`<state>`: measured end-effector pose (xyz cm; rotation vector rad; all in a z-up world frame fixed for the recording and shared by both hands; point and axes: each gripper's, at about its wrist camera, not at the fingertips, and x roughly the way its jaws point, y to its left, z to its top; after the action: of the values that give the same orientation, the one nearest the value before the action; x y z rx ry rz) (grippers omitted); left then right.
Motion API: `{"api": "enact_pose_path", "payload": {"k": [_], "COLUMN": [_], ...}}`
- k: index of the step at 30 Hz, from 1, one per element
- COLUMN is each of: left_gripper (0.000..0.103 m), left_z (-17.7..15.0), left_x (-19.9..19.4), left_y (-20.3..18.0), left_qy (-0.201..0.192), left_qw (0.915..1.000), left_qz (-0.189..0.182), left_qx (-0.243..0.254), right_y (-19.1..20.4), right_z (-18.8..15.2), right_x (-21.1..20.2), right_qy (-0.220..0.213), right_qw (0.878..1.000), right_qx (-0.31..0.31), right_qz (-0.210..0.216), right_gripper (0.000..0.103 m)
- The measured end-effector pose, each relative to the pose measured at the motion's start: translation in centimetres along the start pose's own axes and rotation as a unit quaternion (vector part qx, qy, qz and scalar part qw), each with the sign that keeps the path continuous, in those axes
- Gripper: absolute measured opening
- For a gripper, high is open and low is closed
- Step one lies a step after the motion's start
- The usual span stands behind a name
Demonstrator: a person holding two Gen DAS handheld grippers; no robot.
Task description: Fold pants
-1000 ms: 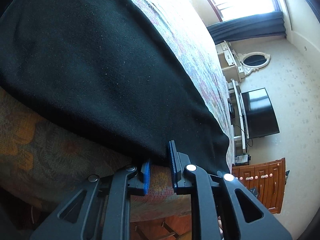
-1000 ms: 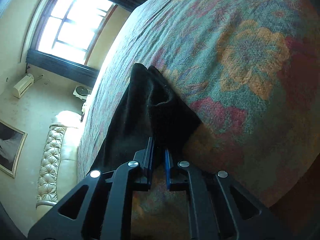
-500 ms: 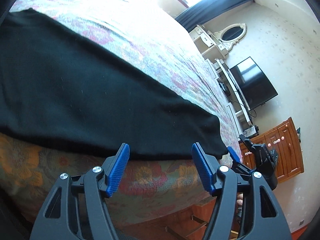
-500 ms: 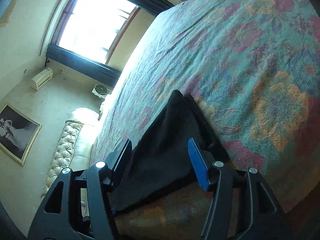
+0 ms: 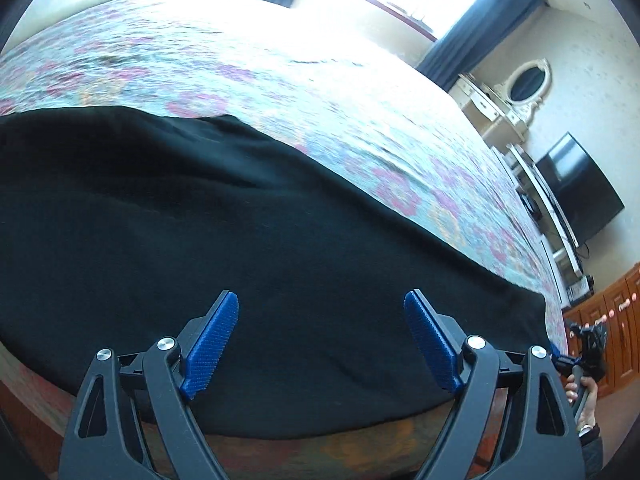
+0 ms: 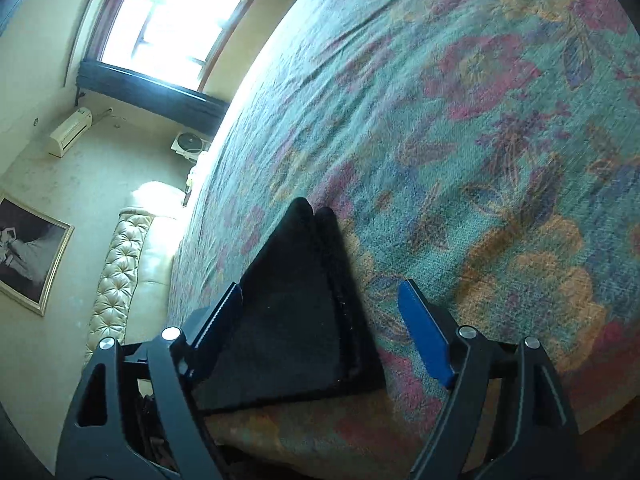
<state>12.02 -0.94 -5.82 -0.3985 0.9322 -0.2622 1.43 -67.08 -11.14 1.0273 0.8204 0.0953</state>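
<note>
The black pants (image 5: 240,240) lie flat along the near edge of a bed with a floral cover (image 5: 360,120). My left gripper (image 5: 320,340) is open and empty, hovering above the pants near their front edge. In the right wrist view one end of the pants (image 6: 296,300) lies on the cover (image 6: 480,140). My right gripper (image 6: 320,328) is open and empty just above that end, its blue pads (image 6: 424,340) apart. The right gripper (image 5: 586,344) also shows at the far right of the left wrist view, held in a hand.
A window with dark curtains (image 5: 472,36) is behind the bed. A white dresser with an oval mirror (image 5: 520,88), a TV (image 5: 576,192) and a wooden cabinet (image 5: 608,320) stand at the right. A tufted headboard (image 6: 116,272) and a framed picture (image 6: 28,252) are at the left.
Both grippers let go of the pants and opened wide. Both pulled back and rose, so more of the bed and the pants now shows.
</note>
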Motion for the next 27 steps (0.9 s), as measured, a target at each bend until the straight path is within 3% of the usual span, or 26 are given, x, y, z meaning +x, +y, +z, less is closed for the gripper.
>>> {"api": "enact_pose_path", "payload": {"k": [5, 9, 10, 11, 12, 14, 17, 18, 22, 27], "left_gripper": [0.084, 0.084, 0.084, 0.084, 0.084, 0.087, 0.093, 0.098, 0.098, 0.098], "left_z": [1.0, 1.7, 1.6, 1.6, 1.5, 1.2, 0.8, 0.7, 0.3, 0.8], "left_x": [-1.3, -1.7, -1.6, -1.5, -1.3, -1.2, -0.4, 0.0, 0.6, -0.3], "left_y": [5.2, 8.2, 8.7, 9.1, 9.2, 9.0, 8.0, 7.4, 6.5, 7.3], "left_qy": [-0.026, -0.039, -0.038, -0.037, -0.037, -0.039, -0.029, -0.019, 0.01, -0.001], "left_qw": [0.9987, 0.9984, 0.9987, 0.999, 0.9992, 0.9992, 0.9983, 0.997, 0.9879, 0.993], "left_qz": [0.031, 0.037, 0.027, 0.014, 0.007, 0.003, 0.012, 0.015, 0.049, 0.03], "left_qx": [-0.029, -0.018, -0.019, -0.02, -0.017, 0.004, 0.05, 0.074, 0.147, 0.114], "right_y": [1.1, 2.3, 2.3, 2.2, 2.0, 2.2, 3.1, 3.6, 7.0, 13.6], "right_z": [-0.1, -0.3, -0.3, -0.3, -0.6, -1.3, -1.3, -1.3, -1.4, -1.8], "right_x": [2.6, 3.5, 3.6, 3.6, 4.1, 4.6, 3.8, 3.6, 2.3, 0.6], "right_qy": [0.076, 0.096, 0.098, 0.106, 0.121, 0.125, 0.099, 0.09, 0.066, 0.047], "right_qw": [0.995, 0.993, 0.993, 0.993, 0.992, 0.991, 0.994, 0.995, 0.996, 0.993], "right_qx": [-0.024, -0.054, -0.05, -0.045, -0.038, -0.045, -0.035, -0.038, -0.058, -0.104], "right_qz": [0.059, 0.036, 0.032, 0.027, 0.025, 0.0, 0.006, 0.002, -0.004, 0.005], "right_gripper": [0.082, 0.08, 0.065, 0.033, 0.019, 0.018, 0.018, 0.018, 0.018, 0.018]}}
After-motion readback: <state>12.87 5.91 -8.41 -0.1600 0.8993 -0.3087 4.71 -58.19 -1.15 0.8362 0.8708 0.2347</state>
